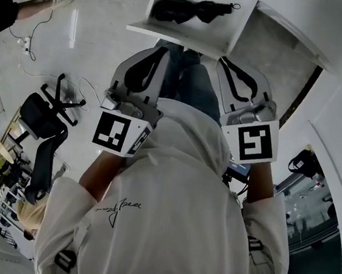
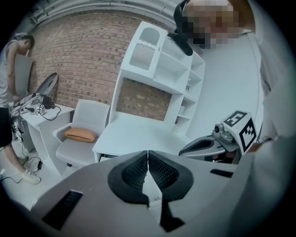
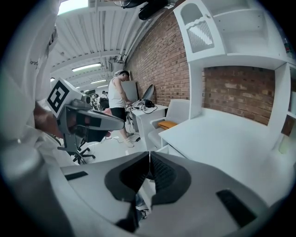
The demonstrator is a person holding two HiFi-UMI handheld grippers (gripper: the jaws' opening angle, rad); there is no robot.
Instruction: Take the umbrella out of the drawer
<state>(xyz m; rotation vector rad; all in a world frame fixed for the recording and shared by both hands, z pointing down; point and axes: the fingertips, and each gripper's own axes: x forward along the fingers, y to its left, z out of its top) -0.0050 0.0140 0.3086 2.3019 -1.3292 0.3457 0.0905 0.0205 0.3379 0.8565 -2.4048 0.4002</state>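
A folded black umbrella [image 1: 188, 9] lies in the open white drawer [image 1: 176, 39] at the top of the head view. Both grippers hang side by side just short of the drawer's front, pointing toward it. My left gripper [image 1: 164, 48] is shut, its black ribbed pads [image 2: 136, 171] meeting at the tips with nothing between them. My right gripper [image 1: 223, 59] is shut as well and empty. In the left gripper view the left gripper [image 2: 148, 152] faces the white desk [image 2: 138, 134]. In the right gripper view the right gripper [image 3: 149, 153] faces the desk too. Neither gripper view shows the umbrella.
A white hutch with shelves [image 2: 157, 60] rises over the desk against a brick wall. A white chair with an orange cushion [image 2: 79, 134] stands left of the desk. A black office chair [image 1: 46, 125] and cables lie on the floor at left. A person [image 3: 118, 99] stands at a far table.
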